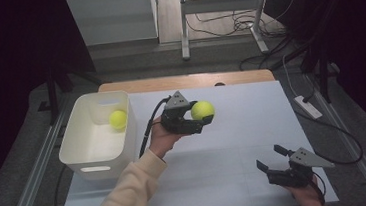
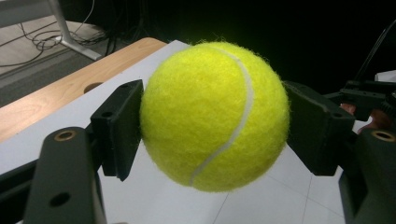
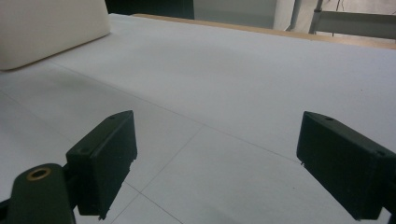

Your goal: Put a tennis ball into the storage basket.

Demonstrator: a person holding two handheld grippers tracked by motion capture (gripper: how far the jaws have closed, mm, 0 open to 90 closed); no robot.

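A yellow tennis ball [image 1: 202,110] [image 2: 215,116] hangs above the white table, pinched between the two black pads of my left gripper [image 1: 200,117] [image 2: 215,126], which is shut on it. A second tennis ball [image 1: 118,119] lies inside the white bin [image 1: 83,157] at the left. Near the front right corner my right gripper [image 1: 271,158] [image 3: 224,168] rests low over the table, jaws wide apart with nothing between them. In the left gripper view, the right gripper [image 2: 369,95] appears far off at the right edge.
The white table mat [image 1: 235,143] covers a wooden tabletop [image 1: 184,81] that shows along the far edge. A cable runs off the right side to a white power strip [image 1: 308,107]. Metal table legs [image 1: 183,27] and loose wires stand on the floor beyond.
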